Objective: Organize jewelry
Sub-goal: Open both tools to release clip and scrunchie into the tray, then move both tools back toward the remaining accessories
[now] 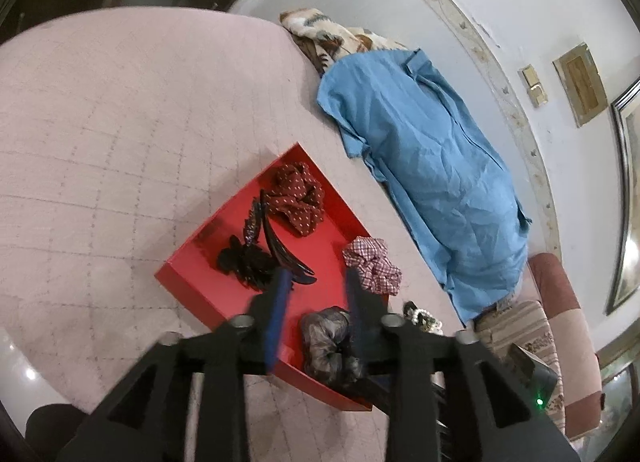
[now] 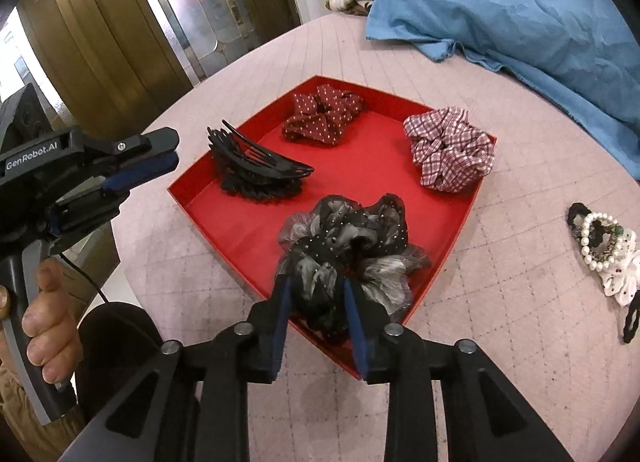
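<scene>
Now both tongs are parted: right tongs straddle the grey-black gauzy scrunchie inside the shallow red cardboard tray; left tongs hover empty above it.

Glossy plastic hair clip, sheer scrunchie (beaded), quilted cloth

Scrunchies and clips in tray — bracelet right outside

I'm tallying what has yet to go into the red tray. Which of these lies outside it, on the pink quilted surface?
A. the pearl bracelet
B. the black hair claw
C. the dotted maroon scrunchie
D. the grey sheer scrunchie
A: the pearl bracelet lies on the pink quilted surface, apart from the red tray, which holds the other three.
</scene>
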`<state>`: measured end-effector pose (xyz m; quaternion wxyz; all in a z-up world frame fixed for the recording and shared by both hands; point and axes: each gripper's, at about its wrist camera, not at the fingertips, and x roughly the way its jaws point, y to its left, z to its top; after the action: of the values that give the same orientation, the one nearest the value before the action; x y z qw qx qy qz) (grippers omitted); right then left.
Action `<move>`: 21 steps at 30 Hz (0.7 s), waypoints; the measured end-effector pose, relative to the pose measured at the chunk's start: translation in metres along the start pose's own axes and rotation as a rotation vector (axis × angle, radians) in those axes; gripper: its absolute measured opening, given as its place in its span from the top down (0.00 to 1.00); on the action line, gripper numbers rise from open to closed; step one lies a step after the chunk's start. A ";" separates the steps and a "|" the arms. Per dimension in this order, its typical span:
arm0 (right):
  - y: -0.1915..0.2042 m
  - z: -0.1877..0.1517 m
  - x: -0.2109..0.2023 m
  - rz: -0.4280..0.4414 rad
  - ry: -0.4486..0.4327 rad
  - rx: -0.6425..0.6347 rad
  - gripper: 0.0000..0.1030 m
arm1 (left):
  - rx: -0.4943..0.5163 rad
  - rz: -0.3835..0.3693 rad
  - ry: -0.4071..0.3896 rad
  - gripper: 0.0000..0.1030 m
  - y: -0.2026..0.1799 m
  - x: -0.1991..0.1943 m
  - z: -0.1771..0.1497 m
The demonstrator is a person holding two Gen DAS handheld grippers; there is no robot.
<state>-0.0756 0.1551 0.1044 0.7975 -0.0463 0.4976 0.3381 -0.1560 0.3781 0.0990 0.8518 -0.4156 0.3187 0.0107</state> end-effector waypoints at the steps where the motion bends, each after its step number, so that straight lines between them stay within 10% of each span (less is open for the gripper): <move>1: 0.000 -0.001 -0.004 0.001 -0.009 0.000 0.65 | -0.003 0.013 -0.013 0.59 -0.002 -0.004 0.000; 21: -0.079 -0.066 -0.095 -0.067 -0.139 0.153 0.50 | 0.216 0.163 -0.012 0.47 -0.078 -0.009 -0.033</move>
<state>-0.1058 0.0205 0.1284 0.8421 0.0219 0.4635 0.2748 -0.1592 0.3057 0.1439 0.8898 -0.2941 0.3455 0.0482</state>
